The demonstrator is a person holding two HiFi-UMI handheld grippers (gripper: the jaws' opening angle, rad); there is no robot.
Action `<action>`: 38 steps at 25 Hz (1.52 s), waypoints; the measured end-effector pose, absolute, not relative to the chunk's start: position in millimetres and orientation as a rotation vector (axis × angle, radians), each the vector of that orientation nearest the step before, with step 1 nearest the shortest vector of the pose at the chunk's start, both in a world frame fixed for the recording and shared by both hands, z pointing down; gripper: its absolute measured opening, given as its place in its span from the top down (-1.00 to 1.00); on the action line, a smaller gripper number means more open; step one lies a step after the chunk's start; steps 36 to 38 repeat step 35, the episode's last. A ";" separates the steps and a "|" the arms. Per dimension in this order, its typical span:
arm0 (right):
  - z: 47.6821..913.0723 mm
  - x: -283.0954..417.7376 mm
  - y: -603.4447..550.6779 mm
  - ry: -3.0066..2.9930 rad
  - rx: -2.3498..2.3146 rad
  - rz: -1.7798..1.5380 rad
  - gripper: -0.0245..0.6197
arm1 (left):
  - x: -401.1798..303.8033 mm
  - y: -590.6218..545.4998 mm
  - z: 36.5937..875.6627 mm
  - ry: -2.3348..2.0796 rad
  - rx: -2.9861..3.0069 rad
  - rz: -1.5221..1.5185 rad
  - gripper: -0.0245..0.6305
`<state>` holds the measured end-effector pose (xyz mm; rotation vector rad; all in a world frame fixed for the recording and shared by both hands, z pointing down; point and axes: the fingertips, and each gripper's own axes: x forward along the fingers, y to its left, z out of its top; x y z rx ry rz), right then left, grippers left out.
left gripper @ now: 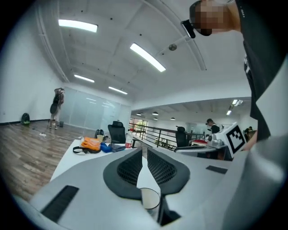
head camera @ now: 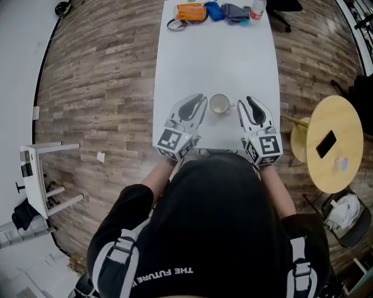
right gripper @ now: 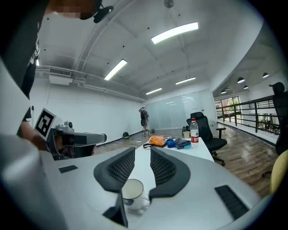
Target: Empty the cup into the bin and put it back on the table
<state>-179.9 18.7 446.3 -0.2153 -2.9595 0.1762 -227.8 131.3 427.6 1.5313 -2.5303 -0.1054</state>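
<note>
A pale mug stands upright on the white table, near its front edge, handle to the right. My two grippers lie on the table on either side of it, neither one touching it. The left gripper is shut, its dark pads nearly meeting with nothing between them. The right gripper is open, with a clear gap between its pads and nothing in it. In each gripper view the mug shows low down, partly hidden behind a jaw.
At the table's far end lie an orange pouch, a blue item, a grey cloth and a bottle. A round wooden side table with a phone stands right. A white stool lies left. No bin shows.
</note>
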 end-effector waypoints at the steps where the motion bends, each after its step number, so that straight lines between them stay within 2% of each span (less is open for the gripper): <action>1: 440.4 -179.8 22.8 -2.967 -0.229 0.183 0.62 | -228.2 131.0 421.5 -2.546 1.483 -0.125 0.79; 2: 435.9 -178.8 27.6 -2.971 -0.244 0.192 0.84 | -227.2 130.6 416.8 -2.556 1.443 -0.131 0.83; 3: 432.4 -177.7 32.6 -2.970 -0.262 0.204 0.87 | -225.3 129.8 413.2 -2.563 1.416 -0.127 0.86; 38: 412.4 -184.9 48.7 -2.973 -0.286 0.129 0.87 | -211.5 104.9 399.9 -2.501 1.510 -0.125 0.86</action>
